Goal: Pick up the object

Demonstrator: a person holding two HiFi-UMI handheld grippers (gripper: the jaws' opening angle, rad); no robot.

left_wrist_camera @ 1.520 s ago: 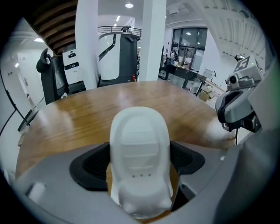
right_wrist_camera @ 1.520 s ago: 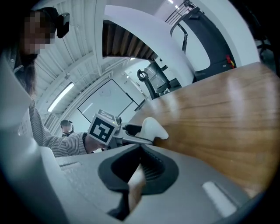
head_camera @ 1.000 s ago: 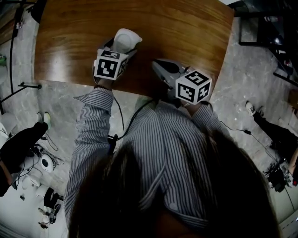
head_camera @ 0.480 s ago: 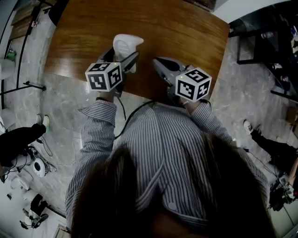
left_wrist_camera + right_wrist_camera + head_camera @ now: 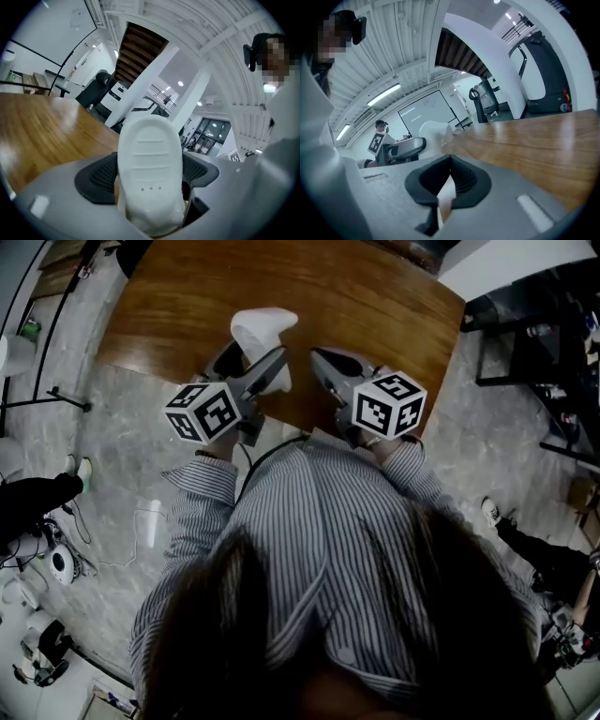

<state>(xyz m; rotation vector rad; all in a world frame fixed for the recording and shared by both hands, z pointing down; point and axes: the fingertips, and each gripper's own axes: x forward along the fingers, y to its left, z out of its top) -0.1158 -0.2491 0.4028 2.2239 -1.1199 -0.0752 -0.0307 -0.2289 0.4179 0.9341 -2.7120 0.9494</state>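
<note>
Left gripper clamped on the white object, right gripper idle!

The left gripper's black ribbed pads squeeze the narrow waist of a white, moulded, sole-shaped foam or plastic piece, whose broad ribbed end juts out past the jaws. It hangs over the near edge of the brown wooden table; whether it is fully clear of the wood I cannot tell. Just beside it, the right gripper's jaws are pressed together on nothing. My read: this thing is light, fairly stiff with a little give, and smooth enough to slide, so the waist is the place to grip, the wider ends either side stopping it from slipping through.
</note>
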